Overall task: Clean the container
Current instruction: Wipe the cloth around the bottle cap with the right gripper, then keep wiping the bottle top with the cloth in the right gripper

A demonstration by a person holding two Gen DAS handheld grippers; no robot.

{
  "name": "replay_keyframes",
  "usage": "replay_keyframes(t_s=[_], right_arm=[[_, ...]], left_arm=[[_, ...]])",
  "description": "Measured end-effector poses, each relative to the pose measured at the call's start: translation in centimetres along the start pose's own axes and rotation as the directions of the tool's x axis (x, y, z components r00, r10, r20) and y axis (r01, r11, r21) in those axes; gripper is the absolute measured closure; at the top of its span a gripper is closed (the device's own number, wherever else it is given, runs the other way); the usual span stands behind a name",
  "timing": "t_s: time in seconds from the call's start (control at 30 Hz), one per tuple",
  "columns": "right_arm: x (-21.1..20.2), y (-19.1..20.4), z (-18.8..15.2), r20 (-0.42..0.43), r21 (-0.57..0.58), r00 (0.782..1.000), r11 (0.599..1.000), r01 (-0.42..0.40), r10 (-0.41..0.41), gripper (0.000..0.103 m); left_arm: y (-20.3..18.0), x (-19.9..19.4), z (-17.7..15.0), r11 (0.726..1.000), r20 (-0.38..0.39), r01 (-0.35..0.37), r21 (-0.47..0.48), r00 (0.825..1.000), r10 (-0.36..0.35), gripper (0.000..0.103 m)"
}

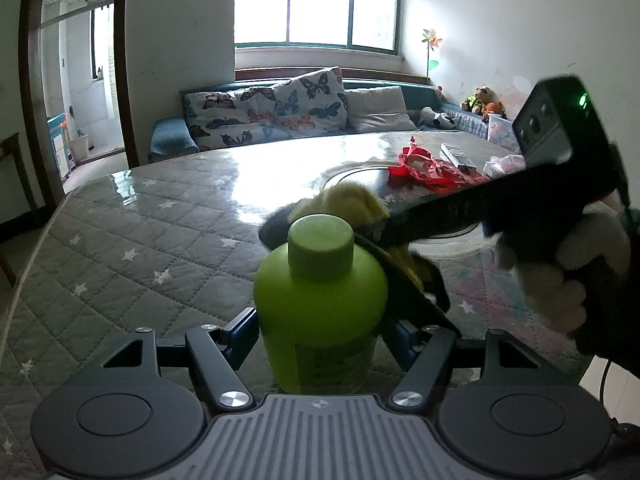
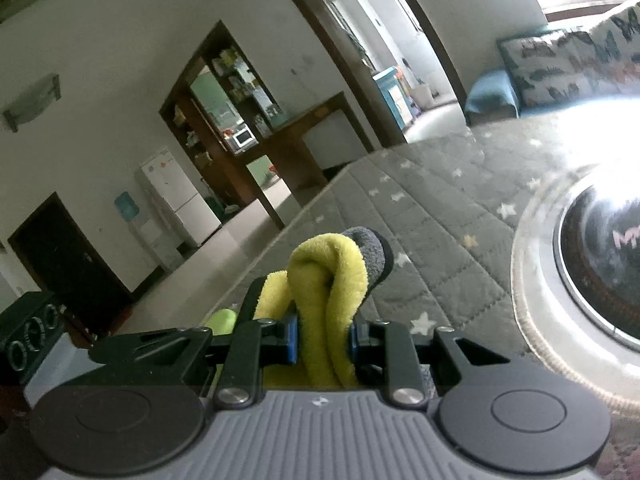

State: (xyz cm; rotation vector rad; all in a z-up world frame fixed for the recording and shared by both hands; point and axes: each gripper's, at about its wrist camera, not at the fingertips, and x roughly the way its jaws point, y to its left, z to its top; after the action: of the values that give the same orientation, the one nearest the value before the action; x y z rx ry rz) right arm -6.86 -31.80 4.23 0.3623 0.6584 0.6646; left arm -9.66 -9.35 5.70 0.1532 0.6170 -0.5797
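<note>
A lime-green bottle [image 1: 320, 300] with a green cap stands upright on the quilted table cover, and my left gripper [image 1: 320, 340] is shut on its body. In the left wrist view the right gripper [image 1: 360, 236] reaches in from the right, held by a gloved hand [image 1: 568, 272], and brings a yellow-and-grey cloth [image 1: 352, 200] against the bottle just behind its cap. The right wrist view shows my right gripper [image 2: 322, 340] shut on that cloth [image 2: 332, 292], bunched between the blue pads. A sliver of the green bottle [image 2: 220, 320] shows low at the left there.
The table [image 1: 140, 240] has a grey star-patterned cover and a round glass turntable [image 2: 560, 280] in its middle. Red packaging [image 1: 428, 168] and a small box [image 1: 458, 156] lie at the far right. A sofa [image 1: 280, 116] stands behind the table.
</note>
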Motion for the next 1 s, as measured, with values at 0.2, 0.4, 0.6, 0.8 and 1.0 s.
replay_keyframes(t_s=[0.2,0.4,0.6,0.8,1.0], right_arm=[[1.4,-1.6,-2.1,-0.071,0.034,0.997,0.998,0.044,-0.042,0.080],[1.5,-2.1,-3.1,-0.099,0.043,0.994,0.997,0.057,-0.053,0.080],[-0.1,-1.4,-3.2,-0.071,0.045,0.997,0.998,0.043,-0.040,0.080],[-2.2,0.2,-2.2,0.009,0.015,1.000,1.000,0.009,-0.009,0.080],[-2.1,1.3,-0.5,0.040,-0.028,0.999,1.000,-0.009,0.010,0.080]], left_arm=[[0.0,0.0,-0.1,1.000,-0.002,-0.002,-0.002,1.000,0.002,0.033],[0.0,0.0,-0.2,1.000,-0.003,-0.003,-0.003,1.000,0.003,0.032],[-0.1,0.0,-0.2,1.000,-0.006,-0.006,-0.003,1.000,0.006,0.032],[-0.2,0.0,-0.4,1.000,-0.007,-0.008,-0.002,1.000,0.008,0.032],[-0.2,0.1,-0.4,1.000,-0.005,-0.008,-0.004,1.000,0.008,0.033]])
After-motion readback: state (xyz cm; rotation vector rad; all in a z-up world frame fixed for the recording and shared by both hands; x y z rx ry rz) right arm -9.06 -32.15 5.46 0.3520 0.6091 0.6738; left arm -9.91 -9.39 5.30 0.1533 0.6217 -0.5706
